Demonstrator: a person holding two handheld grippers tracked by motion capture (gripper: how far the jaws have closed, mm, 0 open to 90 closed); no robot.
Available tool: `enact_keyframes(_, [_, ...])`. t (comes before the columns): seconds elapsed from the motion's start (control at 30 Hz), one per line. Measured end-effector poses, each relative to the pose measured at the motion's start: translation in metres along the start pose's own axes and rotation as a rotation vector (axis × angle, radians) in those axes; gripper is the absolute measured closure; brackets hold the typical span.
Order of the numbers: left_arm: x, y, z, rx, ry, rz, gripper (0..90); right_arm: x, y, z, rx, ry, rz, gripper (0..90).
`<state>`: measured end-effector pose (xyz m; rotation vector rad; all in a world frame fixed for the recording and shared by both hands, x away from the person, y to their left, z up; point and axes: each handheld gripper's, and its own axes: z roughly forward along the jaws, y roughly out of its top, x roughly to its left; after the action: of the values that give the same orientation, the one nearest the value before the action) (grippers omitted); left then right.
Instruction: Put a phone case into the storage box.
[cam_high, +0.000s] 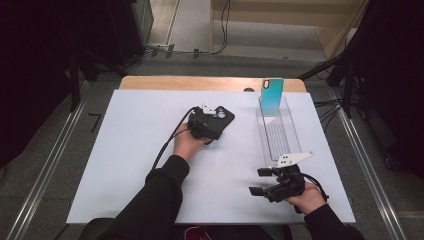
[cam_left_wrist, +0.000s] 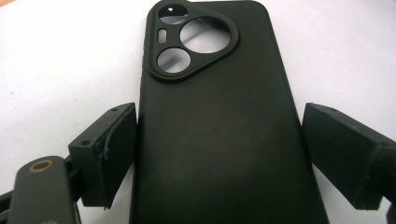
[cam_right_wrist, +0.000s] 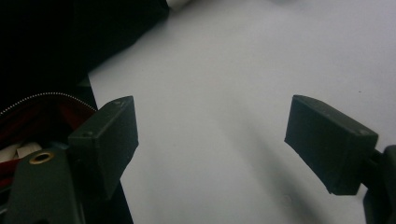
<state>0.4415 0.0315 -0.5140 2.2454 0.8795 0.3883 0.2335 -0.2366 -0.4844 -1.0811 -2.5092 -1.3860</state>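
Left claw (cam_left_wrist: 218, 154): seen in the left gripper view with its jaws set on either side of the black phone case (cam_left_wrist: 219, 116); the left pad is right at the case's edge, perhaps touching it, while a narrow gap is seen at the right pad, so the case is not yet clenched.
Black phone case: laid flat, back up, on the white counter (cam_high: 125, 150), left of centre; the triangular camera cut-out is turned away from the left claw.
Hidden part of the case: its near end is cut off at the bottom of the left gripper view; in the high view (cam_high: 224, 116) most of it is covered by the left claw (cam_high: 214, 122) and hand (cam_high: 186, 142).
Right claw (cam_high: 259, 181): held low over the near right part of the counter, jaws spread wide and released, nothing between them in the right gripper view (cam_right_wrist: 211, 140).
Clear tray (cam_high: 277, 131): a long transparent holder is placed at the right of the counter, well apart from the black case; its walls are hard to make out against the white surface.
Teal phone case (cam_high: 271, 96): stood upright at the tray's far end; how it is propped cannot be told.
Dark area in the right gripper view: a zip edge and red lining are glimpsed at the left; what they belong to cannot be made out.
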Motion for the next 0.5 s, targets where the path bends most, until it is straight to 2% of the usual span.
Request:
enact_keyframes(0.37, [-0.0016,0.0018,-0.0028,0.011,0.012,0.003,16.0,-0.0001,-0.0004,0.0011,-0.006,-0.014,-0.012,15.3])
enact_keyframes(0.5, [0.0012,0.0042,-0.0082,0.006,-0.022,-0.029,16.2,0.0,-0.0003,0.0007,-0.012,-0.017,-0.014,15.3])
